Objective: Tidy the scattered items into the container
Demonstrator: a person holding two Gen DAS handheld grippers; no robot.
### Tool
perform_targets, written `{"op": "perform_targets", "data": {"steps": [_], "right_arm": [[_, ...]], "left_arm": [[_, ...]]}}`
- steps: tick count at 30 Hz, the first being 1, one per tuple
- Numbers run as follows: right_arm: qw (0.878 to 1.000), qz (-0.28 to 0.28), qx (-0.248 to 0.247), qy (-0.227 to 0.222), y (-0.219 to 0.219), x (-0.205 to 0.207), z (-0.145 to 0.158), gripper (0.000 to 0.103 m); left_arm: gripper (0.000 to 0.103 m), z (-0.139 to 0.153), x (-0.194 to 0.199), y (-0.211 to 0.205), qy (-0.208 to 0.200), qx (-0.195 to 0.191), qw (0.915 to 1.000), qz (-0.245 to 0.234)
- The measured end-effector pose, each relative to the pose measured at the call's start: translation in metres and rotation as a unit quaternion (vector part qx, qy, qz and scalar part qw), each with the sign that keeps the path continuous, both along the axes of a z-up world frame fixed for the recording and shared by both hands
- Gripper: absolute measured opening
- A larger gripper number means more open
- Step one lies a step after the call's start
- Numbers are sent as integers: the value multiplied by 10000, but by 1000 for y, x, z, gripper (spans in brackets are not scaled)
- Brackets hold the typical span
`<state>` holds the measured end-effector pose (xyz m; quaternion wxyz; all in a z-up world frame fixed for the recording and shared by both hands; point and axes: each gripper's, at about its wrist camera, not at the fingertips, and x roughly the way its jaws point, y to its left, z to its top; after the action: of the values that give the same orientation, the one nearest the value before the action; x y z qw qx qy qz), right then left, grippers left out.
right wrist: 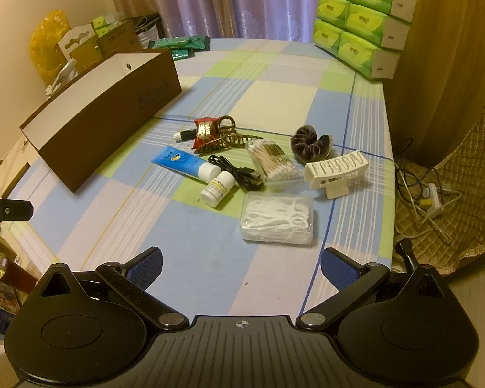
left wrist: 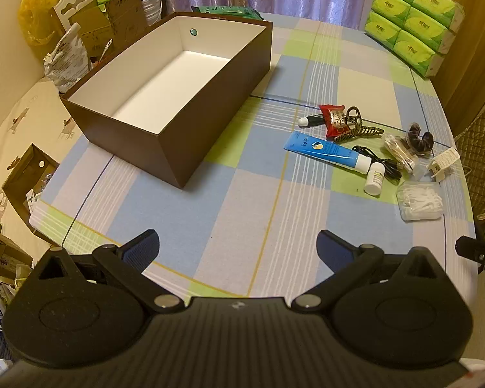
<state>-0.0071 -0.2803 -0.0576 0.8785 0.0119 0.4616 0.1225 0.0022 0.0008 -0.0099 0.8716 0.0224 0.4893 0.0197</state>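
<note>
The left claw [left wrist: 237, 245] is hovering over the near part of the checked tablecloth [left wrist: 242, 200], its two blue-padded fingers [left wrist: 142, 245] spread wide with nothing between them. Ahead of it and to its left, the brown box [left wrist: 165, 129] is sitting empty, white inside, its long side running away from the claw. Ahead and to its right, the scattered things are lying in a loose cluster, well apart from the box.

The right claw [right wrist: 241, 263] is also hanging above the near edge of the cloth, tilted down toward it, fingers fully apart and gripping nothing. Far to its left front is the box. Nearer, going left to right ahead of it: a blue tube [right wrist: 186, 163], a small white bottle [right wrist: 218, 189] touching the tube's cap, a black cable [right wrist: 237, 171], a clear case of floss picks [right wrist: 278, 223] almost straight ahead and closest, a pack of cotton swabs [right wrist: 271, 160], a brown scrunchie [right wrist: 308, 145] and a white hair clip [right wrist: 336, 173].
</note>
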Motion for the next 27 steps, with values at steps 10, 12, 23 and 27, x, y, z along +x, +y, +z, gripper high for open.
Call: {"op": "perform_targets", "data": {"steps": [10, 12, 23, 27], "right_arm": [[10000, 30, -11, 5, 1, 1, 1, 101], [10000, 30, -13, 3, 1, 2, 1, 101], [10000, 32, -22, 8, 2, 1, 0, 101], [10000, 29, -23, 9, 3, 1, -1, 101]], "left_arm": [[102, -1, 1, 2, 18, -26, 10000, 43], [102, -2, 2, 2, 21, -26, 10000, 50], [102, -4, 1, 3, 69, -49, 10000, 27], [102, -4, 1, 3, 73, -48, 10000, 27]]}}
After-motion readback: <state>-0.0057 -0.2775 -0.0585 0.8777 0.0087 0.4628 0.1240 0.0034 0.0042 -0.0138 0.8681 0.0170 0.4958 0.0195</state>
